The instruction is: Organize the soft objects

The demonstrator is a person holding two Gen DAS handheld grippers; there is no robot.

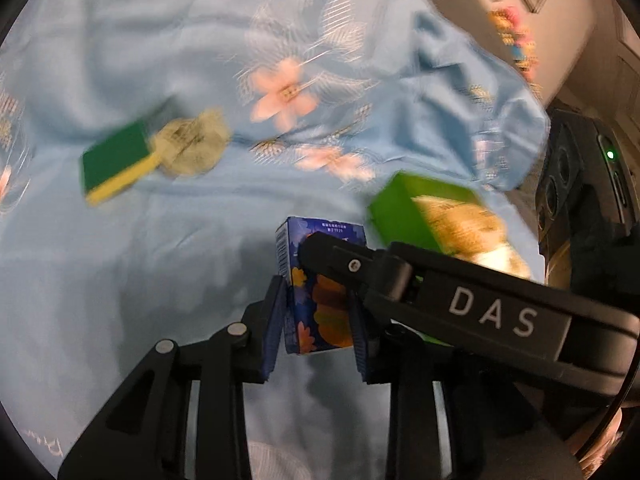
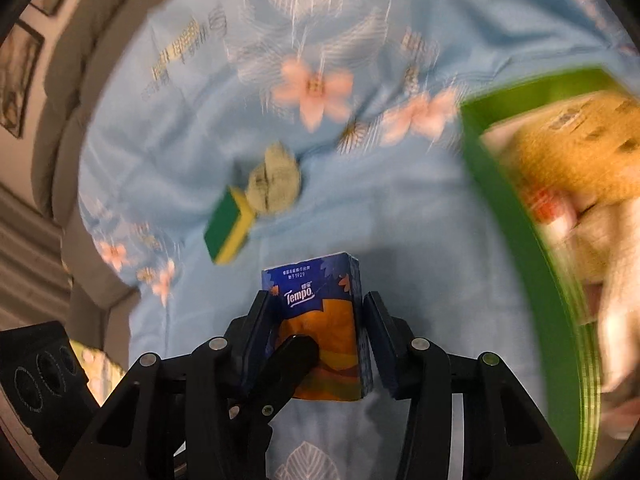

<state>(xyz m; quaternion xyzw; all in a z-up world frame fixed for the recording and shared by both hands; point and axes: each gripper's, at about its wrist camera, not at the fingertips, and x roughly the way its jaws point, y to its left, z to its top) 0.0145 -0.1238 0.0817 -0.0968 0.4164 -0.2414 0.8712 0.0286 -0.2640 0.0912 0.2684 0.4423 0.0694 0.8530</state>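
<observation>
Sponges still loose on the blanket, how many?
1. The green-and-yellow sponge lies on the blue floral blanket, touching a crumpled grey-green cloth, beyond the held tissue pack. The green bin may hide others; its contents are blurred.

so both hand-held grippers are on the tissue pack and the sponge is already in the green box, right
Not quite. The sponge is not in the green box; the right wrist view shows it lying on the blue bedsheet beside a crumpled cloth. Both hand-held grippers are on the tissue pack.

Left hand-held gripper (image 1: 318, 312) and right hand-held gripper (image 2: 316, 336) both clamped, fingers crossing
</observation>
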